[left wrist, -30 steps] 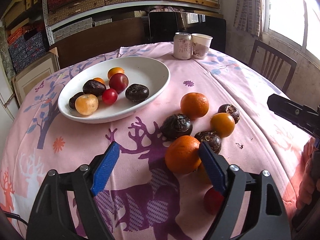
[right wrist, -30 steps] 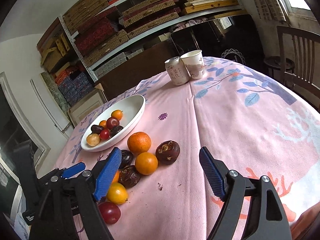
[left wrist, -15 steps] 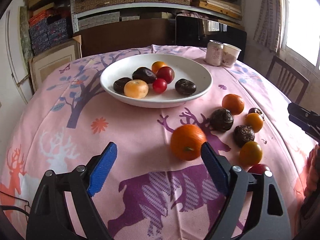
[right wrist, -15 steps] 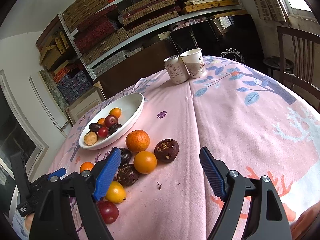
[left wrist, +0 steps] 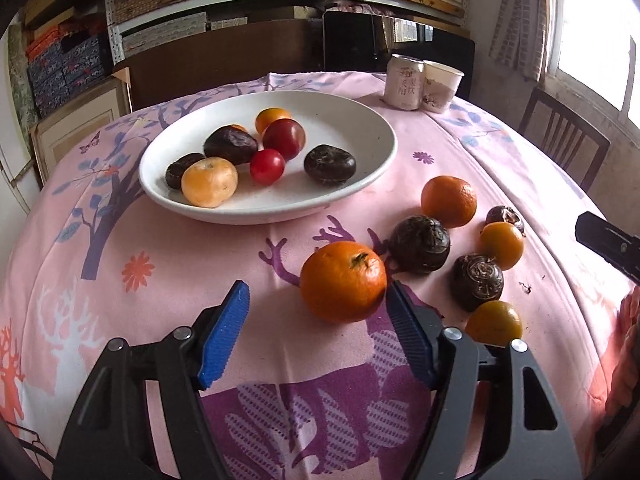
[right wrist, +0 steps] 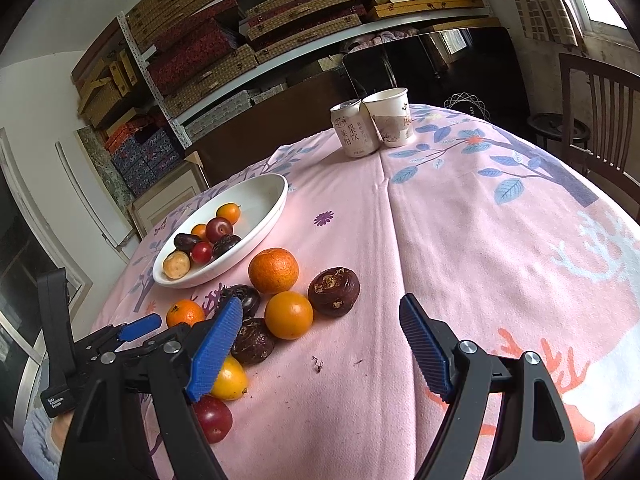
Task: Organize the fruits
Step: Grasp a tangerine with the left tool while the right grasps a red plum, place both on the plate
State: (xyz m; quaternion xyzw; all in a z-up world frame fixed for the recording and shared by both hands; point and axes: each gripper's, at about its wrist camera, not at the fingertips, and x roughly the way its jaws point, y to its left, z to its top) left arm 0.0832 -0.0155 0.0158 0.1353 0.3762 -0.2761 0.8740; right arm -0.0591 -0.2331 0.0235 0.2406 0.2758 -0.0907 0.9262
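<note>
White plate (left wrist: 372, 148) as landmark, on a pink printed tablecloth (left wrist: 160, 264). Behind the plate: a drink can (left wrist: 405, 82) touching a paper cup (left wrist: 440, 86); a wooden chair (left wrist: 560, 136) off to the plate's right.

In the plate, seven fruits: two small orange ones, one pale mandarin (left wrist: 209, 181), three dark wrinkled ones, one dark red plum, one small red tomato — that makes eight, one orange half hidden behind a dark fruit.

Loose fruits in front-right of the plate: three oranges/mandarins, three dark wrinkled fruits, two smaller yellow-orange ones, one red plum (right wrist: 212, 418) seen only in the right wrist view.

Nearest orange (left wrist: 343, 281): bright, dimpled skin, green stem scar on top, sits on the cloth in front of the plate. Left gripper (left wrist: 316, 336) jaws have just been closing; the orange is beyond the tips, next to the right blue pad, left pad well clear, not clamped.

Right gripper (right wrist: 320, 344) jaws wide apart over bare cloth right of the fruit cluster, holding nothing. Its left finger blocks part of a dark fruit (right wrist: 253, 340) and a yellow fruit (right wrist: 230, 378).
</note>
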